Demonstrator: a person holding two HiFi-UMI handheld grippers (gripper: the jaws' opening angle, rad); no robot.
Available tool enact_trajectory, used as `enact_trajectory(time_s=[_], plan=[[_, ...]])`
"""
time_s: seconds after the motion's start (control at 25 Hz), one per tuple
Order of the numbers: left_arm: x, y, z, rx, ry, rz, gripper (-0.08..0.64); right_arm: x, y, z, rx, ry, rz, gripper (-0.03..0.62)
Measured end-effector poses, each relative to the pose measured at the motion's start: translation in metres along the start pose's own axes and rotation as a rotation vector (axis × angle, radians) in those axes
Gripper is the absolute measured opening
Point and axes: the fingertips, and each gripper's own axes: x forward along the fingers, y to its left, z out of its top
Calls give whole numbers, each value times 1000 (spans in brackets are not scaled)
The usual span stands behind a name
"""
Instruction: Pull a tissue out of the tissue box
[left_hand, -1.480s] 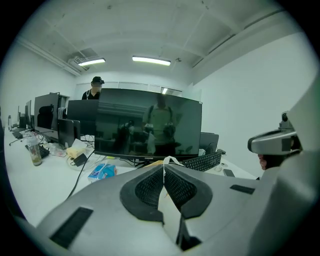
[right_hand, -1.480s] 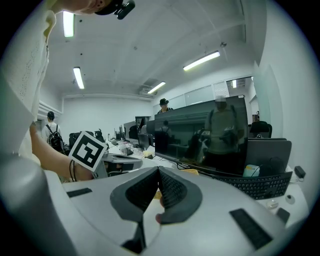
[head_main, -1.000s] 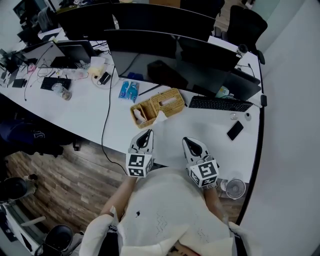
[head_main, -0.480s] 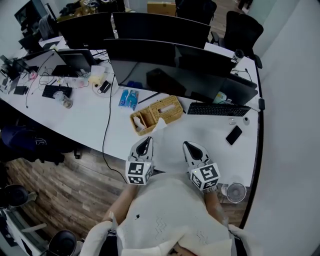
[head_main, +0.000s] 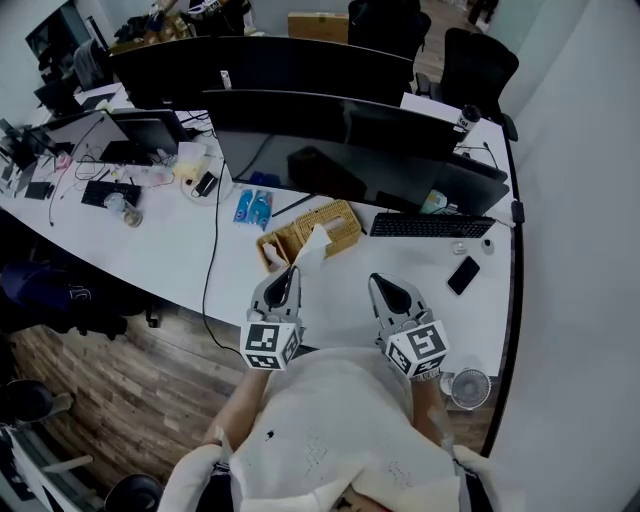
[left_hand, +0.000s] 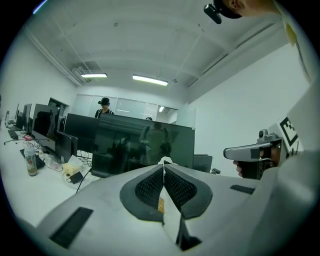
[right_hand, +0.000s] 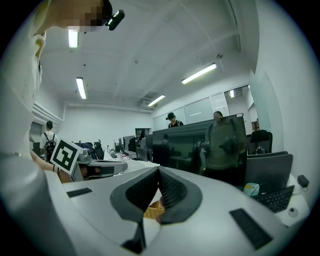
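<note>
Both arms are bent close in front of the person's body. Each hand holds its tool above the near edge of the white counter (head_main: 180, 240), tips pointing away toward the monitors. The left claw (head_main: 288, 271) is pressed together on a thin white tissue (head_main: 312, 242). In the left gripper view the sheet runs as a pale strip between the ribbed pads and peeks out above their tips. In the head view the tissue stands up from the woven tissue box (head_main: 338, 222), which sits just beyond the left claw. Its lower end seems to reach the box's slot, though that is hard to make out. The right claw (head_main: 378, 281) is closed tip to tip with nothing in it, off to the right and apart from the box.
</note>
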Motion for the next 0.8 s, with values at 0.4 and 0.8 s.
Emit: enact_trajectory(time_s=[0.4, 0.8], plan=[[-2, -1, 46, 11, -65, 4, 14, 3, -6, 39, 19, -69, 1, 2], [1, -3, 76, 23, -99, 17, 12, -3, -20, 65, 24, -92, -3, 2]])
